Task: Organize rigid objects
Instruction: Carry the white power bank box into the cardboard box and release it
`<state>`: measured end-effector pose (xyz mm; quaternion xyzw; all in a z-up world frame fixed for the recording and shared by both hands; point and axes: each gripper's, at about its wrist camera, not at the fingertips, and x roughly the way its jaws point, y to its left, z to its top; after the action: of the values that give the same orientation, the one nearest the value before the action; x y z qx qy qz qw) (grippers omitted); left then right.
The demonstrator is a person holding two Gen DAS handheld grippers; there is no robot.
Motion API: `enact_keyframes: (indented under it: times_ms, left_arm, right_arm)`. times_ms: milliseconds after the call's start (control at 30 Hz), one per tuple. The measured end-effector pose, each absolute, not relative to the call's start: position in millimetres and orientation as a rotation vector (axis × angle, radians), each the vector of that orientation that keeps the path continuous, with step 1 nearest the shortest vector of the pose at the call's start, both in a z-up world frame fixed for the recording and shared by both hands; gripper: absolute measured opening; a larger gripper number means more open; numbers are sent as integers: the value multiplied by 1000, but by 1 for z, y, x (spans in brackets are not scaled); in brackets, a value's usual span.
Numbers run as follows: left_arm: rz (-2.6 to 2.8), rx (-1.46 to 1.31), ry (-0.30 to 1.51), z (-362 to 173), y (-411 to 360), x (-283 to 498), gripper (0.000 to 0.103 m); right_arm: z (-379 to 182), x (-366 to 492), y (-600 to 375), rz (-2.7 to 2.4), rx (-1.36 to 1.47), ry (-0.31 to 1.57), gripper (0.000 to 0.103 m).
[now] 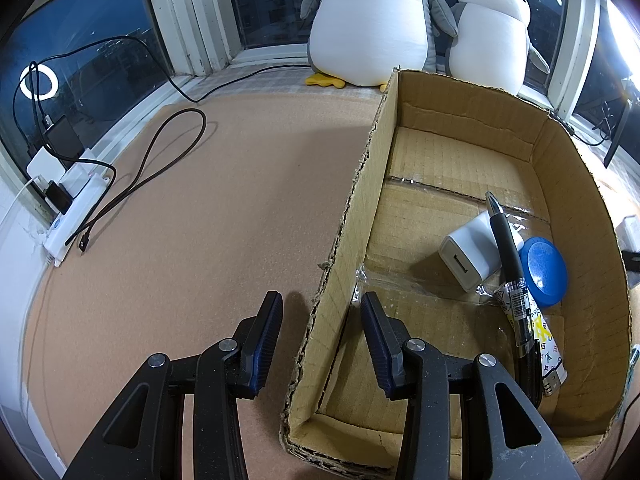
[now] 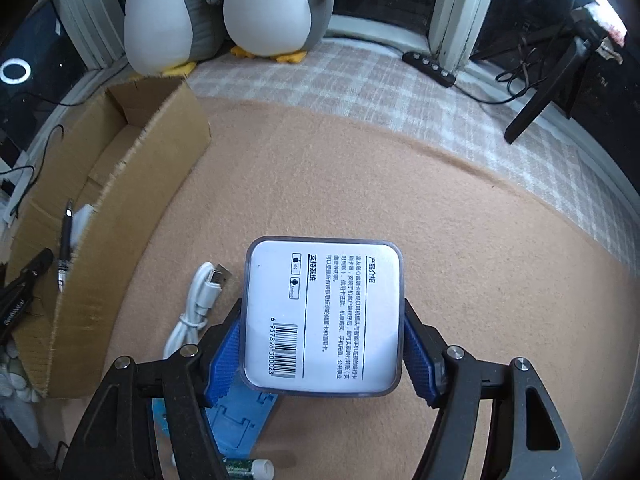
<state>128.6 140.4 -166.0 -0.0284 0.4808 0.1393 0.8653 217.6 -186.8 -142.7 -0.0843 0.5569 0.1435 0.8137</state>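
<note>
cardboard box (image 1: 460,168) holds charger (image 1: 472,252), pen (image 1: 510,256), blue lid (image 1: 544,270).

Two steep downward wrist views, close, sharing the cardboard box (image 1: 472,208) (image 2: 120,216).

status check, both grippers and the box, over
Left gripper straddling cardboard box wall, shut as far as it goes. Right gripper clamped on white packaged case. White cable lies beside it; path to box looks clear.
</note>
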Motion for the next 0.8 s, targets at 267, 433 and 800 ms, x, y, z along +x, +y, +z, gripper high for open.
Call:
enact_keyframes:
  times_ms: [267,433,800]
  left_arm:
    - [281,-60,1004,-167,142,128,44]
    - [271,-47,1006,-167,141,129,44]
    - [254,-61,1007,-167,144,129,44]
  right_arm:
    - [-88,212,-160,374,-179,1066,66]
    - [-65,212,-128,444,-173,1004,66]
    - [-65,219,-64,543,-172,993,66]
